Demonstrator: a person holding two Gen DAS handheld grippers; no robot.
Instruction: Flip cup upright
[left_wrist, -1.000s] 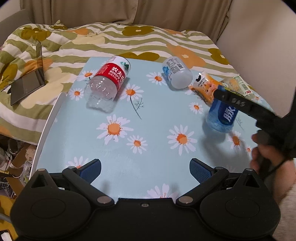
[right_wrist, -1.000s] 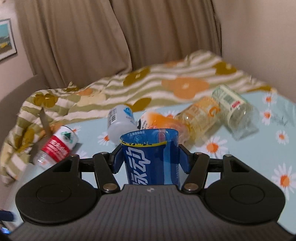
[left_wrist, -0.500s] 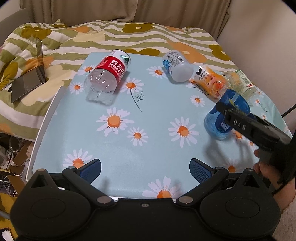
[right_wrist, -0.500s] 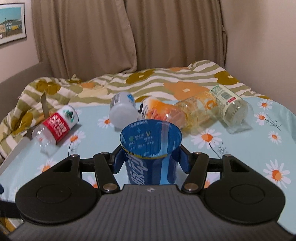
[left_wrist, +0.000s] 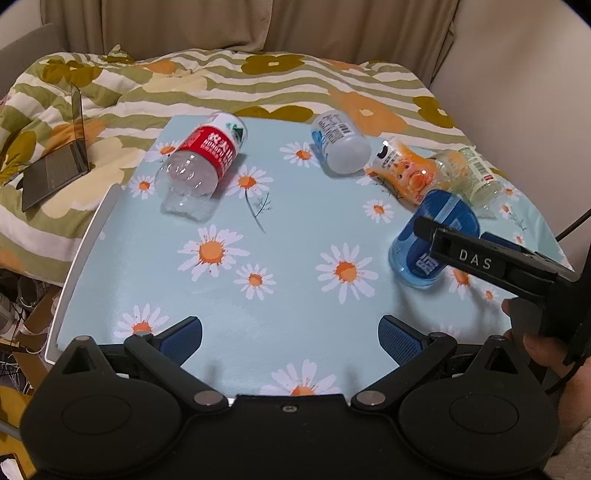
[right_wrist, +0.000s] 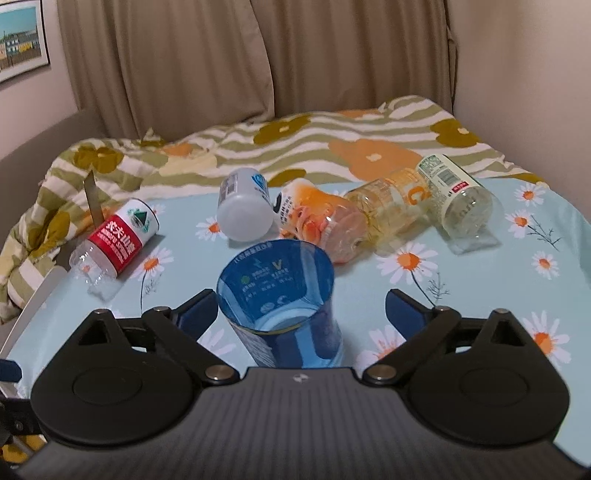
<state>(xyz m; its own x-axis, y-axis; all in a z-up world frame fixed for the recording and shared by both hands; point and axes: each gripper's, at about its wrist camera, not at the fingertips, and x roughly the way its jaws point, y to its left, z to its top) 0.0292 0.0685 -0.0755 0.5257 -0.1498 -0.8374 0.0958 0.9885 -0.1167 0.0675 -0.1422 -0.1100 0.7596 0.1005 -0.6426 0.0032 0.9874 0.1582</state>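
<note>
A blue translucent cup (right_wrist: 284, 306) stands upright, mouth up, on the daisy-print table (right_wrist: 480, 288). My right gripper (right_wrist: 301, 314) is open, its blue pads on either side of the cup and apart from it. In the left wrist view the same cup (left_wrist: 432, 240) stands at the right, with the right gripper's black finger across its front. My left gripper (left_wrist: 290, 334) is open and empty over the table's near edge.
Several cut bottle cups lie on their sides behind the blue cup: a red-labelled one (right_wrist: 118, 240), a white one (right_wrist: 243, 210), an orange one (right_wrist: 321, 221) and clear yellowish ones (right_wrist: 458, 199). A flowered quilt (right_wrist: 295, 144) and a laptop (left_wrist: 59, 162) lie beyond.
My right gripper has opened and let go of the blue cup, which now stands upright on the table. The gripper has pulled back and tilted down a little.
</note>
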